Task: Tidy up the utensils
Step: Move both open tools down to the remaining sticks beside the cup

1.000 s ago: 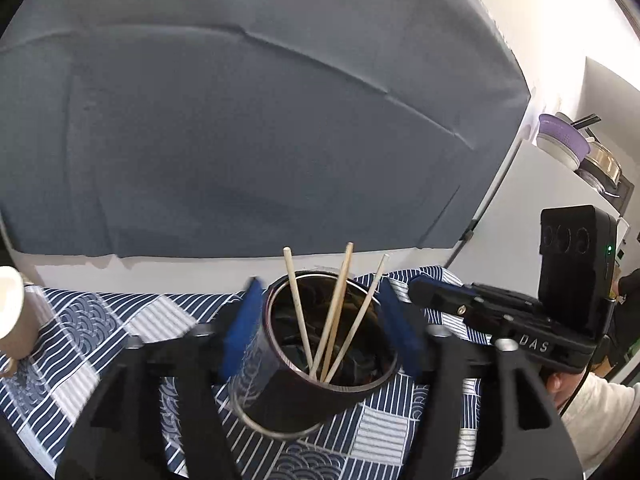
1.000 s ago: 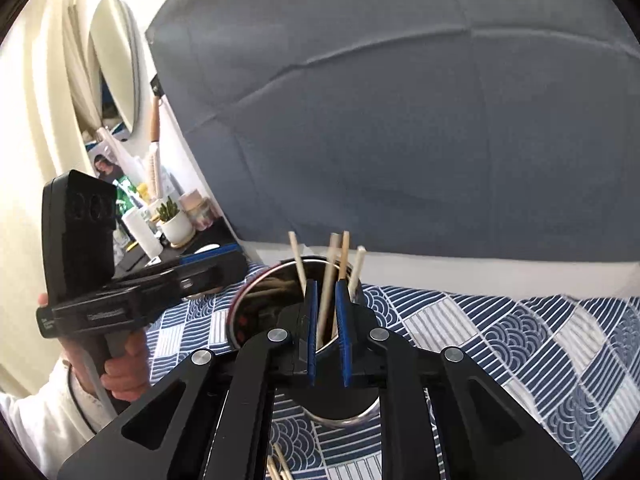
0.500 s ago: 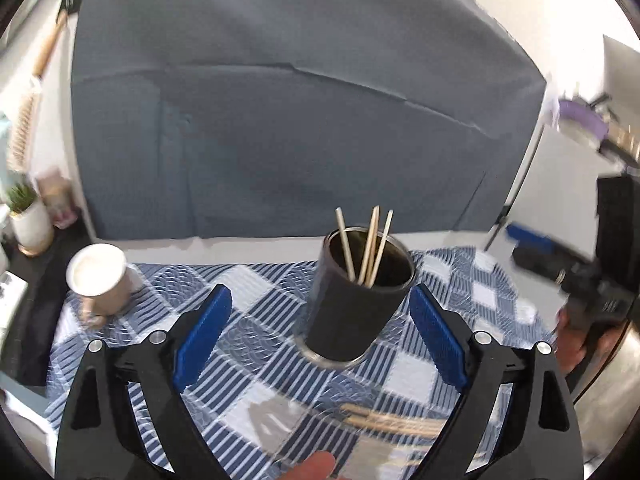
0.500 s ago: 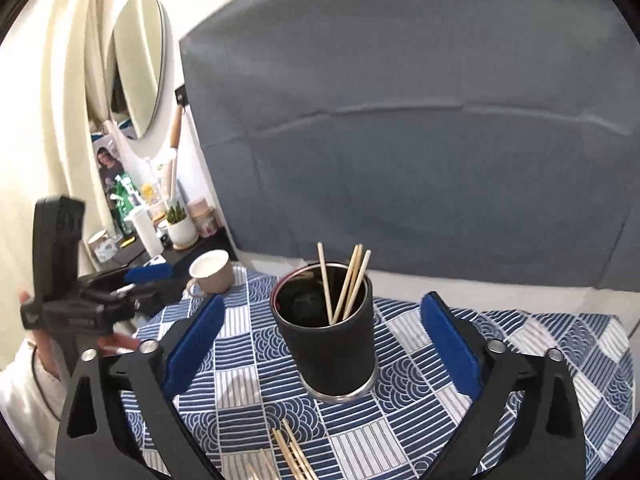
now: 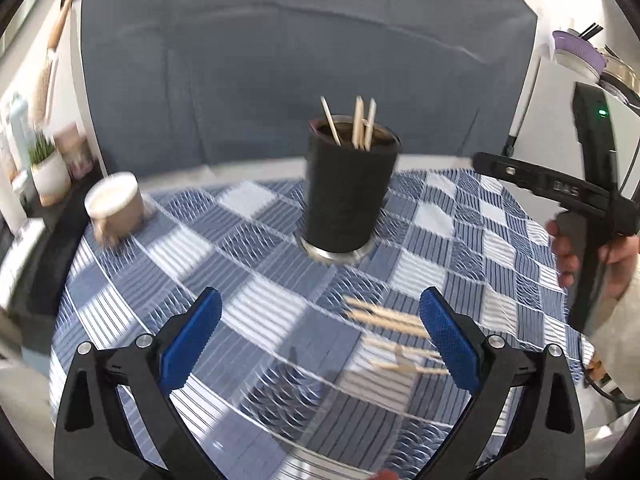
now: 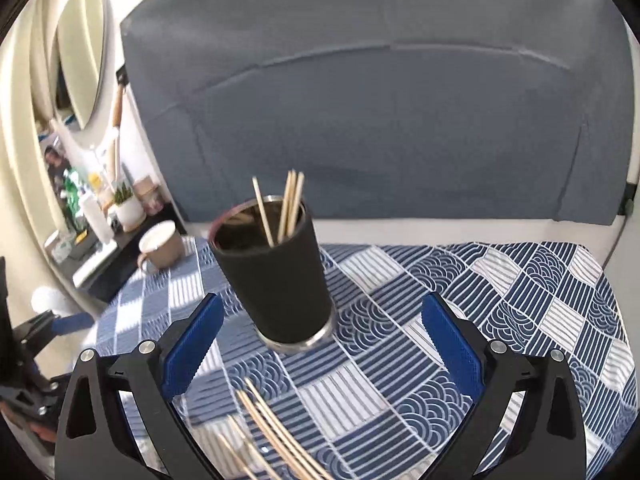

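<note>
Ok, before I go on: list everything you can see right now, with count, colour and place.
holder cup: one, black with a metal base, upright mid-table.
chopsticks in cup: about four, pale wood, sticking out of the top.
loose chopsticks: several, pale wood, flat on the cloth in front of the cup; blurred, count unclear.
mug: one, beige, far left of the cloth.
tablecloth: one, blue-and-white patchwork, covering the table.
backdrop: one, grey-blue, behind the table.
potted plant: one, green in a white pot, side shelf on the left.
left gripper: blue pads, jaws opening, nothing between.
right gripper: blue pads, open, empty.
</note>
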Demonstrator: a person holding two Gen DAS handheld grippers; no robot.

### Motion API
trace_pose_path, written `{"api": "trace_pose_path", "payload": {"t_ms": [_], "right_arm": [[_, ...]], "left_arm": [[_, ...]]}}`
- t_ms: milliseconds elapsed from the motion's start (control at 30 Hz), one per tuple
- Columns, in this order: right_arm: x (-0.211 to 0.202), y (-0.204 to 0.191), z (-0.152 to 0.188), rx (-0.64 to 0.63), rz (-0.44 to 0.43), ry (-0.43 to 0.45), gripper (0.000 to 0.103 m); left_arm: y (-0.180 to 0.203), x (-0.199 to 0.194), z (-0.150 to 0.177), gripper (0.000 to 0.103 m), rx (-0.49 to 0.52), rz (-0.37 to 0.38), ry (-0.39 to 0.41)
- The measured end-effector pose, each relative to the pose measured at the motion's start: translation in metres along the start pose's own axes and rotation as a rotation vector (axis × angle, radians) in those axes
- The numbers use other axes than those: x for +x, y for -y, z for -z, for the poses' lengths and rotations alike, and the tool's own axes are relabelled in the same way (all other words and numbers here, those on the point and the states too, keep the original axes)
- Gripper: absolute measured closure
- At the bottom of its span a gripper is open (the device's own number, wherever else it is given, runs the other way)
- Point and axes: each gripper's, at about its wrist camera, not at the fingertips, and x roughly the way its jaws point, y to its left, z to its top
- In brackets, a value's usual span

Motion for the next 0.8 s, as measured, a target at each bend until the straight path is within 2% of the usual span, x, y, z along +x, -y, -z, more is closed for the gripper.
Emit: {"api": "trace_pose_path", "payload": {"t_ms": [100,167,333,433,567,733,800], "right_arm": [[0.013,0.007,0.006,-0.079,-0.104,-0.094,0.008],[0.022,0.011,0.01,-0.114,-0.139,-0.157,0.008],[0.044,0.013,0.026,-0.253,-0.212,-0.274,0.008],[0.055,0.009,0.038,-0.36,-0.264,-0.325,0.008],[0.068,0.006,0.051,-0.434,-0.33,-0.386,0.009],[0.085,0.001,0.071,-0.511,-0.365,-0.45,0.009],[0.092,0.0,0.078,-0.533,-0.366,-0.473,0.009]], "left_arm": [[0.013,0.003,0.014,0.006,-0.07,-0.062,-0.022],[0.023,0.003,0.027,0.006,-0.164,-0.095,-0.025],[0.046,0.013,0.055,0.006,-0.321,-0.192,-0.052],[0.061,0.021,0.07,0.006,-0.411,-0.233,-0.069],[0.077,0.032,0.085,0.006,-0.508,-0.305,-0.089],[0.09,0.041,0.099,0.006,-0.637,-0.348,-0.091],[0.095,0.045,0.102,0.006,-0.664,-0.397,-0.103]]}}
